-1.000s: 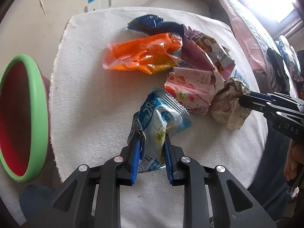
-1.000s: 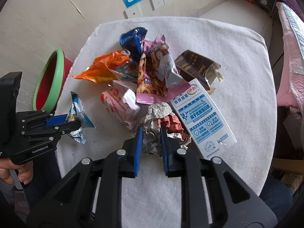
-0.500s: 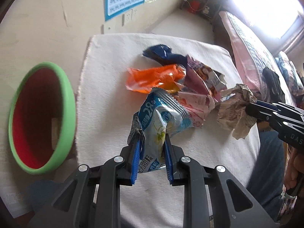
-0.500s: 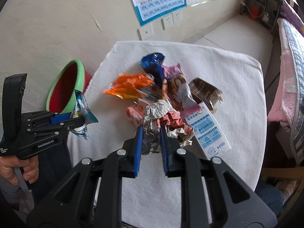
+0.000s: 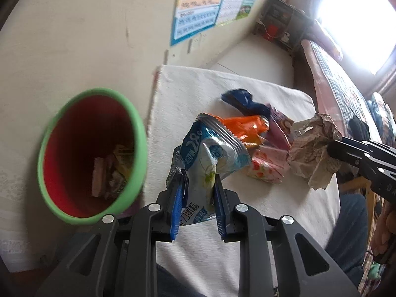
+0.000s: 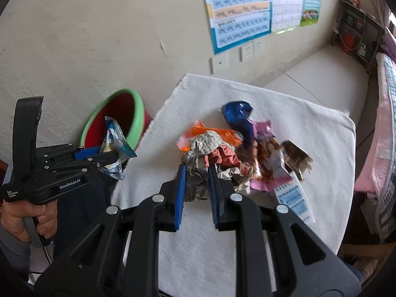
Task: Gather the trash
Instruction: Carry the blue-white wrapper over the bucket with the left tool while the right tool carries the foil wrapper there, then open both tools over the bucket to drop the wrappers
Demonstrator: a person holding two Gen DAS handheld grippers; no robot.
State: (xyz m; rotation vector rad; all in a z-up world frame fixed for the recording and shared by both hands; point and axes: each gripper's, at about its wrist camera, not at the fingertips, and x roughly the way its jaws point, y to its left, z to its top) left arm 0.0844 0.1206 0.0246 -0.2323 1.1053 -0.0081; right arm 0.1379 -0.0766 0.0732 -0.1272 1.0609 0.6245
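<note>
Wrapper (image 5: 212,158) in left gripper (image 5: 198,185): glossy blue-and-white foil pouch, serrated top edge, crinkled, printed "28"; fingers (image 5: 177,205) clamp its lower end, held in the air just right of the bin (image 5: 138,133). Right gripper (image 6: 195,180) fingers (image 6: 180,193) narrow, pinching a crumpled paper wad (image 6: 210,153), grey newsprint with red patches, lifted above the worktop (image 6: 309,128). Bin: round, green rim, red inside, a few scraps at the bottom, standing left of the worktop. Worktop covered in white towel-like cloth. Remaining pile mid-cloth: orange foil bag (image 5: 247,126), dark blue wrapper (image 5: 242,100), pink strawberry-print pack (image 5: 266,169), brown carton (image 6: 295,156), white-blue carton (image 6: 294,200).
</note>
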